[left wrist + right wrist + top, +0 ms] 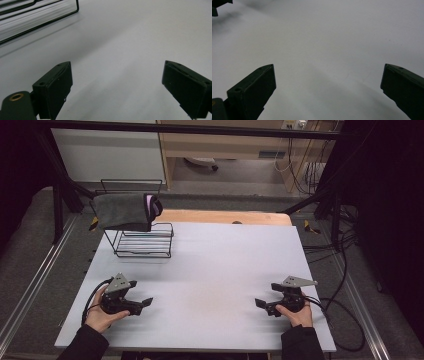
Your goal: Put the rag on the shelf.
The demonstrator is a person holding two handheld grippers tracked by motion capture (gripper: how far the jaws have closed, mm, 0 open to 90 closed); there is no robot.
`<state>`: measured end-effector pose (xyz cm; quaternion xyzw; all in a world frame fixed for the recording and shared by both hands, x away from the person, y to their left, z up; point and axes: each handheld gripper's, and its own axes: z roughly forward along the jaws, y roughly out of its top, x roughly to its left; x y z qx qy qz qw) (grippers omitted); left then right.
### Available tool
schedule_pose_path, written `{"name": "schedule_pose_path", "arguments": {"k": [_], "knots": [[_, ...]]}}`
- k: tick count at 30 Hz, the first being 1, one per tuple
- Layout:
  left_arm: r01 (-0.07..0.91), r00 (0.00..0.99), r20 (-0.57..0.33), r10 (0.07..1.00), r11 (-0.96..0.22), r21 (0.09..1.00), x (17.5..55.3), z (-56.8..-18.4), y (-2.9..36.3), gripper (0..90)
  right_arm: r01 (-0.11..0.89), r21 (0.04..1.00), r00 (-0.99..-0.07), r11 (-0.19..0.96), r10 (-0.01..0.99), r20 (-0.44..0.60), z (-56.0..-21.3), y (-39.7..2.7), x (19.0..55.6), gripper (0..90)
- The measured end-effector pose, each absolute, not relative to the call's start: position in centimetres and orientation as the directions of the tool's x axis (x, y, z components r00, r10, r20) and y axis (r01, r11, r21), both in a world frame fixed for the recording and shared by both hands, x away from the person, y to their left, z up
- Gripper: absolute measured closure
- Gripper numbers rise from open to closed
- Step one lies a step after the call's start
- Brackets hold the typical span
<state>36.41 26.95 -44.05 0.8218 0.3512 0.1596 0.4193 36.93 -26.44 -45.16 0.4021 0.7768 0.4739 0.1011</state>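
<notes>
Grey cloth (122, 211) lay draped over the wire rack (145, 242), hung up off the table (220, 270). Left gripper (145, 303) sat nearer the rack, right gripper (261, 305) well apart; both jaws spread wide, holding nothing (apparently parked, ready to reach)

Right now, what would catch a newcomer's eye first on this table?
The black wire rack at the table's far left corner stands out, with a dark grey cloth draped over its top, a purple edge showing at its right end. Near the front, the left tool and right tool rest low over the bare white table, both open and empty, facing each other.
</notes>
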Motion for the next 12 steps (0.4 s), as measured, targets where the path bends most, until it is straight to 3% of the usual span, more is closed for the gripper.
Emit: {"name": "schedule_pose_path", "arguments": {"k": [12], "knots": [[0.453,0.699,-0.046,0.714,-0.392,0.801,36.36,-44.23,27.4,9.2,0.537,0.811,-0.642,0.232,0.736,0.214,-45.36,-26.72,36.83,0.8]]}}
